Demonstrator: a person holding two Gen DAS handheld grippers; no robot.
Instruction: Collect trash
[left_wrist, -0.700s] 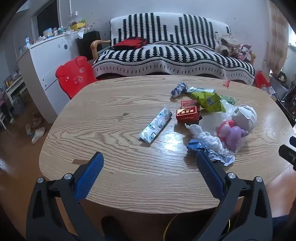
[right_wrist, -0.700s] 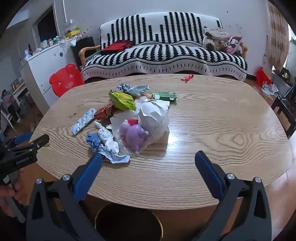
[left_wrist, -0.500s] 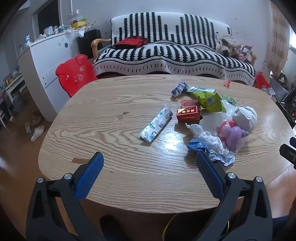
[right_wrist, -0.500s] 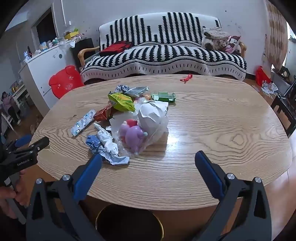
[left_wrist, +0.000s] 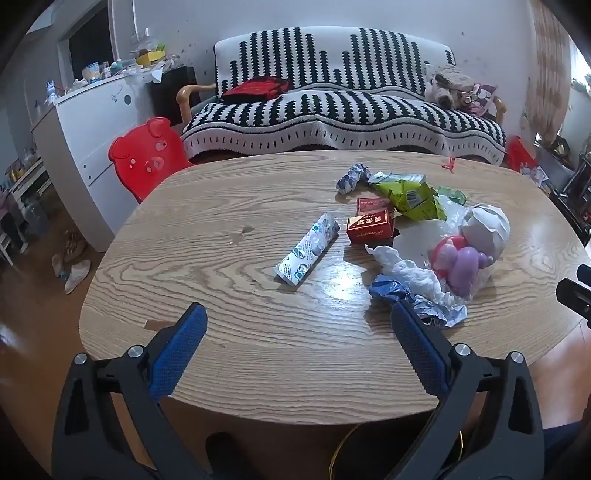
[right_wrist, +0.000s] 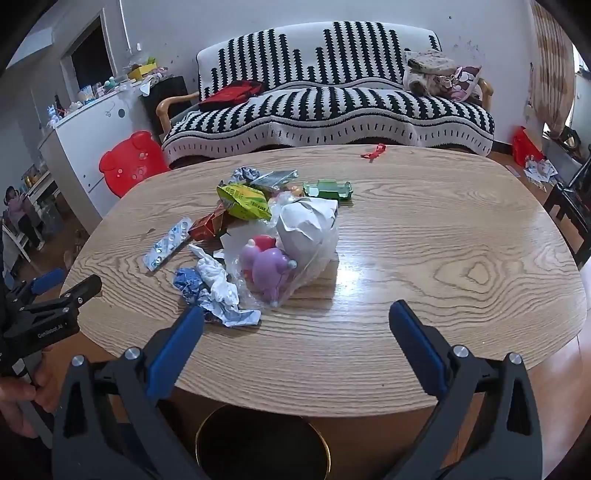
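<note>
Trash lies on the wooden table: a white and blue blister pack, a red box, a green wrapper, crumpled white and blue paper, and a clear bag with a pink and purple toy. The same pile shows in the right wrist view, with the toy bag and crumpled paper. My left gripper is open and empty over the near table edge. My right gripper is open and empty, just right of the pile. A dark bin stands below the table edge.
A striped sofa stands behind the table, with a red pig-shaped chair and a white cabinet at left. A green box and a small red scrap lie farther back on the table.
Both views have shifted only slightly. Both grippers stay open and the trash has not moved.
</note>
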